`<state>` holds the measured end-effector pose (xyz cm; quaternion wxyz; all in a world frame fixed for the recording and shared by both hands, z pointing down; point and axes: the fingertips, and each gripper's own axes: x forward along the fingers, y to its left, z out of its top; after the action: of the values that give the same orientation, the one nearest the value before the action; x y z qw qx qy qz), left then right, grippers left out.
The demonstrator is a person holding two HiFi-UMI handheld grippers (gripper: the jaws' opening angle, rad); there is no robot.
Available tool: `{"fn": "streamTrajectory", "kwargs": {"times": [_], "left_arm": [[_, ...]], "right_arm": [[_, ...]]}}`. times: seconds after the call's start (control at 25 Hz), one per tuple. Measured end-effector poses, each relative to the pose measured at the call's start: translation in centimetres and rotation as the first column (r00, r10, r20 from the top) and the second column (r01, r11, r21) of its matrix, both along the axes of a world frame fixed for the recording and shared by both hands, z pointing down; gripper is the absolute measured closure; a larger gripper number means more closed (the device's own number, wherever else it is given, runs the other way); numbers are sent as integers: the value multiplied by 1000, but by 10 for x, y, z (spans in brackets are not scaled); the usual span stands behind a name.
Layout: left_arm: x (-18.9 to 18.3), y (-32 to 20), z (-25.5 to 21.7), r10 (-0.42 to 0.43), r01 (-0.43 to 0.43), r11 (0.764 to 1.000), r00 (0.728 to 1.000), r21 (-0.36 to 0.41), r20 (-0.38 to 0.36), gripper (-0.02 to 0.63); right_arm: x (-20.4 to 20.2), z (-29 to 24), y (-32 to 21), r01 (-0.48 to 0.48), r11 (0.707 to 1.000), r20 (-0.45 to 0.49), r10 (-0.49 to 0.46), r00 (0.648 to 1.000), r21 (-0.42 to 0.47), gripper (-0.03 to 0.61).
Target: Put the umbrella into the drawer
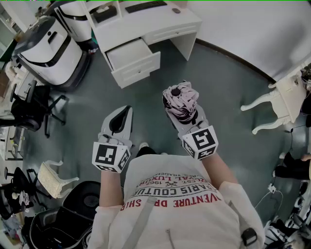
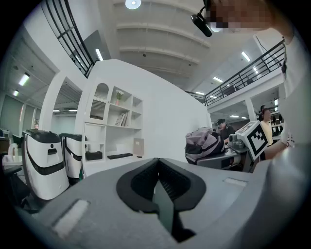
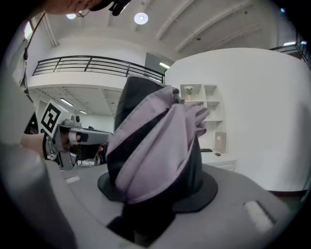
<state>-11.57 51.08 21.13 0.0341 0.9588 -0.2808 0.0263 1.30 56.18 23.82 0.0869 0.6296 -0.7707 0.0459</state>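
A folded lilac and black umbrella sits clamped in my right gripper, held above the grey floor. In the right gripper view the umbrella fills the space between the jaws and hides their tips. My left gripper hangs beside it to the left, shut with nothing in it; its jaws meet in the left gripper view. Ahead stands a white desk with its upper drawer pulled out. From the left gripper view the umbrella and the right gripper show at the right.
Two white and black machines stand left of the desk. A black chair and a white stool are at the left, a white carved table leg at the right. A keyboard lies on the desk.
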Motion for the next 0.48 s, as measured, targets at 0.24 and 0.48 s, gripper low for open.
{"fn": "streamTrajectory", "kwargs": {"times": [0.24, 0.48], "left_arm": [[9, -3, 8, -6, 6, 1000, 1000, -3, 3, 607], [32, -10, 19, 0, 1, 1000, 1000, -29, 14, 607]], "right_arm": [[9, 8, -1, 7, 1000, 10, -7, 1000, -5, 370], [31, 18, -5, 9, 1000, 28, -9, 1000, -24, 368]]}}
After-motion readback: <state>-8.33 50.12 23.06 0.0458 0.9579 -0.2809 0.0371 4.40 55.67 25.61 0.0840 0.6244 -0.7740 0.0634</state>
